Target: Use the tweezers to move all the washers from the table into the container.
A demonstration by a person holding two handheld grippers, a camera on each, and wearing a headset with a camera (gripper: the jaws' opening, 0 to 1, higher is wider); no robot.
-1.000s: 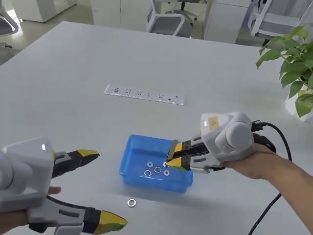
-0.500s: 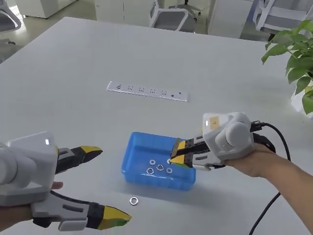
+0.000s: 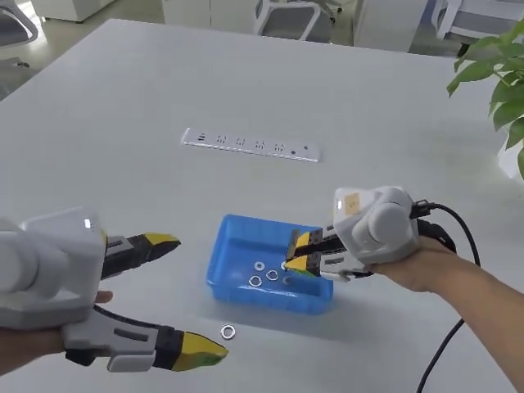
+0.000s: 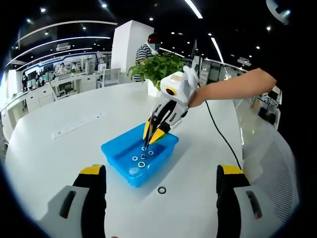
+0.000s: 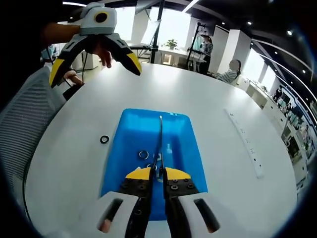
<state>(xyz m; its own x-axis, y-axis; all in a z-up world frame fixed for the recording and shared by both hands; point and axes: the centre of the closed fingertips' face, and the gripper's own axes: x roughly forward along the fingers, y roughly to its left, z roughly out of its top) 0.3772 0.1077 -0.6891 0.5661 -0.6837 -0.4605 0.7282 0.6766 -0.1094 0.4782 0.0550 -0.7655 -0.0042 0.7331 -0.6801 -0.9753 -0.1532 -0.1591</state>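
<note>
Tweezers: thin metal tweezers point(image 5: 160, 136) stay clenched in right gripper point(image 3: 296, 251), tips inside blue plastic container point(image 3: 233, 237).
Outstanding: one silver washer point(image 3: 228, 332) beside container; left gripper point(image 3: 201, 296) splayed.

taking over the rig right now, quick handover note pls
Left gripper: open, empty, above the table near its front edge.
Right gripper: shut on tweezers, tips down in the blue container; cannot tell if they hold anything.
Done: several washers lie in the container.
To do: one loose washer sits on the table in front of the container; tweeze it in.
</note>
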